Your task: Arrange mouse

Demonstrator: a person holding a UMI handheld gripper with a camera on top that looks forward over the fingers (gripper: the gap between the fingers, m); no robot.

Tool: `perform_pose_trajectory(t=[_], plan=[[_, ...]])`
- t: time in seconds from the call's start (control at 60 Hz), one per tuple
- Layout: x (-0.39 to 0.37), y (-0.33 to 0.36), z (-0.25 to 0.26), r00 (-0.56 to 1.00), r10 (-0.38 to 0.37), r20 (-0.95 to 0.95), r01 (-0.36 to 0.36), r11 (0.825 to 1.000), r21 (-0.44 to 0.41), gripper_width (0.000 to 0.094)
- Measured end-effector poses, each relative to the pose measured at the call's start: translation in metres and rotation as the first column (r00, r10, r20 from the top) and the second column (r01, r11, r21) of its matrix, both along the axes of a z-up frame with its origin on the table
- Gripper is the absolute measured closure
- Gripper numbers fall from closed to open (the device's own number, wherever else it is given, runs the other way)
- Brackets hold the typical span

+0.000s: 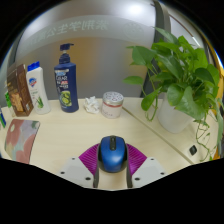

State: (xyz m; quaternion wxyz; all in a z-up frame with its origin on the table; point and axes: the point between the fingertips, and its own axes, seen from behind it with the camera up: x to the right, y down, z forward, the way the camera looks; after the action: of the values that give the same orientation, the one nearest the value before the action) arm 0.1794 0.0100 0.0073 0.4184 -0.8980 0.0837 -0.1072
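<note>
A blue computer mouse point(112, 153) with a dark scroll wheel sits between my two fingers, its front pointing away from me. The purple pads point(91, 156) press against both of its sides, so my gripper point(112, 164) is shut on the mouse. It is over the light wooden desk point(70, 128), near its front edge. I cannot tell whether the mouse rests on the desk or is held just above it.
A blue pump bottle point(67, 80), a white tube point(37, 88) and a brown box point(18, 90) stand at the back left. A small jar point(113, 102) and a crumpled white thing point(92, 103) sit at the back middle. A leafy potted plant point(178, 85) stands at the right. A booklet point(20, 138) lies at the left.
</note>
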Motion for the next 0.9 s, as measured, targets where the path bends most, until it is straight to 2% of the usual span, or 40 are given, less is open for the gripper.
perform_pose_trajectory(t=[0.1,0.2,0.283,0.367,0.417,0.517,0.617,0.717,0.85,0.9], plan=[[-0.015,-0.005,0.055,0.999,-0.033,0.038,0.030,0.997,0.078,0.0560],[-0.054,-0.003,0.138,0.998,-0.054,0.032,0.046,0.976,0.212,0.0559],[-0.111,0.010,0.196,1.000,-0.013,0.010,0.009,0.951,0.310,0.0559],[-0.185,0.024,0.214,0.997,0.068,-0.019,-0.057,0.935,0.349,0.0562],[-0.230,0.034,0.202,0.991,0.120,-0.052,-0.096,0.938,0.334,0.0561],[-0.303,0.048,0.137,0.973,0.198,-0.118,-0.166,0.957,0.240,0.0561],[-0.343,0.053,0.056,0.966,0.203,-0.158,-0.185,0.975,0.121,0.0558],[-0.354,0.052,0.003,0.968,0.193,-0.163,-0.188,0.981,0.046,0.0535],[-0.358,0.049,-0.015,0.966,0.199,-0.162,-0.200,0.980,0.013,0.0414],[-0.357,0.045,-0.011,0.969,0.199,-0.149,-0.199,0.980,0.011,0.0309]])
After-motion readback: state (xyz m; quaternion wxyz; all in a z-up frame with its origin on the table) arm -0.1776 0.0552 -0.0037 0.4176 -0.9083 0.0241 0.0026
